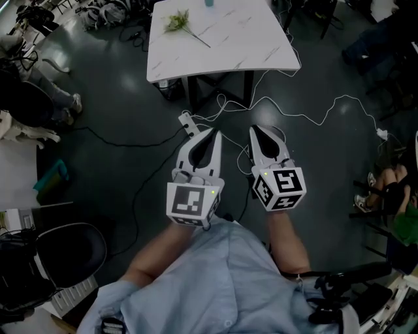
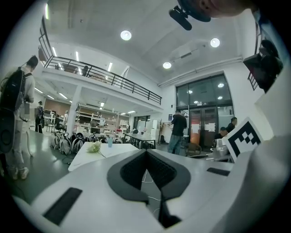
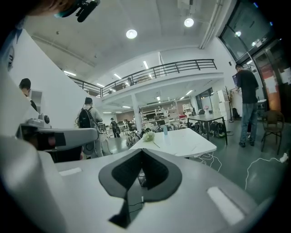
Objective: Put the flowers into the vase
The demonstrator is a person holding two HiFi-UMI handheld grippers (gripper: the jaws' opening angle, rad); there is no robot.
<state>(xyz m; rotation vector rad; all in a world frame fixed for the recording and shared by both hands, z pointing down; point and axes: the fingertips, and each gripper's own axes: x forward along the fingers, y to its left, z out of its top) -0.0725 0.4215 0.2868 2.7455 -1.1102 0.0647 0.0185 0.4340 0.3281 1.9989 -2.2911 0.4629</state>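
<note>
A small bunch of pale flowers (image 1: pixel 179 22) lies on the white marble table (image 1: pixel 228 45) at the far end of the floor. Just the foot of a blue vase (image 1: pixel 209 2) shows at the top edge. Both grippers are held out over the dark floor, well short of the table. My left gripper (image 1: pixel 211 132) is shut and empty, and so is my right gripper (image 1: pixel 255 129). The left gripper view has the flowers (image 2: pixel 94 146) and vase (image 2: pixel 109 142) far beyond the closed tips (image 2: pixel 146 152). The right gripper view shows flowers (image 3: pixel 148 136) and vase (image 3: pixel 165 130) likewise.
White cables (image 1: pixel 307 114) and a power strip (image 1: pixel 188 122) trail over the floor below the table. A black chair (image 1: pixel 72 254) stands at lower left, and a seated person (image 1: pixel 385 186) is at the right. Standing people (image 2: pixel 18 113) (image 2: pixel 176 132) are further off.
</note>
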